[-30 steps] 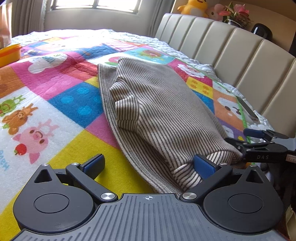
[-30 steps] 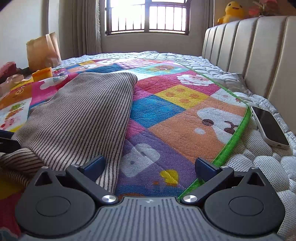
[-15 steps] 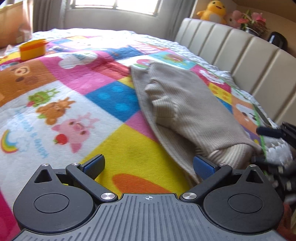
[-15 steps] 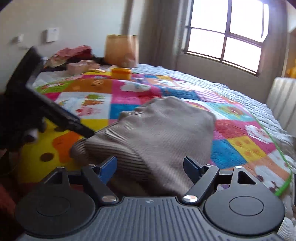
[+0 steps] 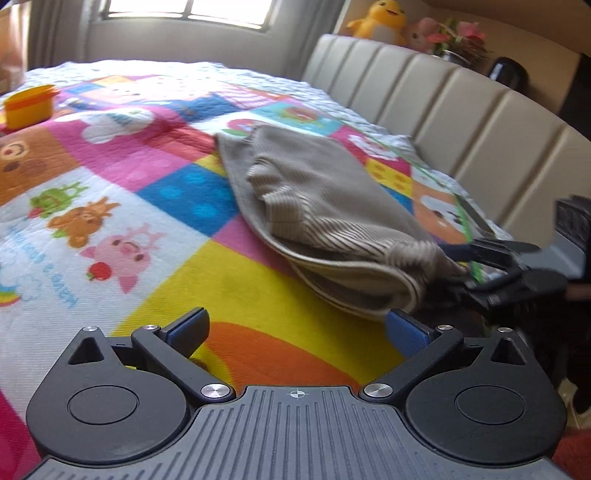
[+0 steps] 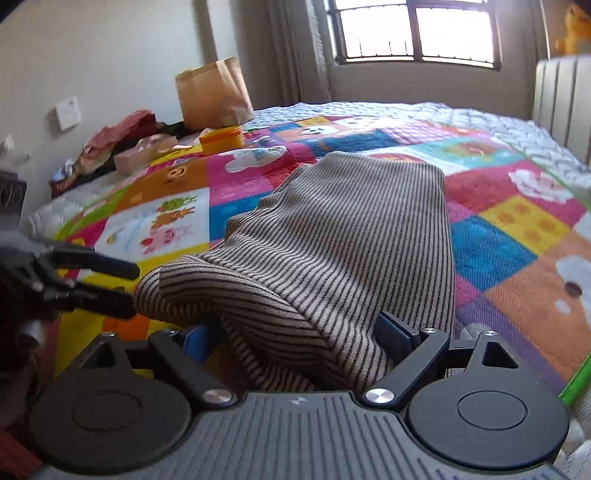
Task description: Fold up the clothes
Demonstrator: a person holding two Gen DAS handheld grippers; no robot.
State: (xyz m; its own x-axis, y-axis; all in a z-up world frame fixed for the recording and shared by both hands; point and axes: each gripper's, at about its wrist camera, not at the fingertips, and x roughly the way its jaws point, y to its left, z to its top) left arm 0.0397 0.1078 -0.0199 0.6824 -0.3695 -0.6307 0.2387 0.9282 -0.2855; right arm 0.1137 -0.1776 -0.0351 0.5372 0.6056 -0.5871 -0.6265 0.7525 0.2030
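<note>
A brown-and-white striped garment [image 5: 325, 206] lies folded on the colourful quilt [image 5: 110, 192], and also fills the middle of the right wrist view [image 6: 332, 236]. My left gripper [image 5: 295, 330] is open and empty, just short of the garment's near left edge. My right gripper [image 6: 295, 336] has its jaws open around the garment's near end, with fabric bunched between the blue pads [image 6: 391, 332]. In the left wrist view the right gripper's fingers [image 5: 495, 251] sit at the garment's right end. The left gripper's fingers [image 6: 110, 269] show at the left of the right wrist view.
A padded beige headboard [image 5: 461, 110] runs along the right. An orange tub [image 6: 221, 138], a paper bag [image 6: 210, 92] and a heap of clothes [image 6: 122, 144] sit at the bed's far left. Plush toys [image 5: 376, 22] stand on the headboard shelf.
My right gripper has swung left and moved onto the garment's near end, which now lies between its jaws. My left gripper has drawn back off the garment, staying open.
</note>
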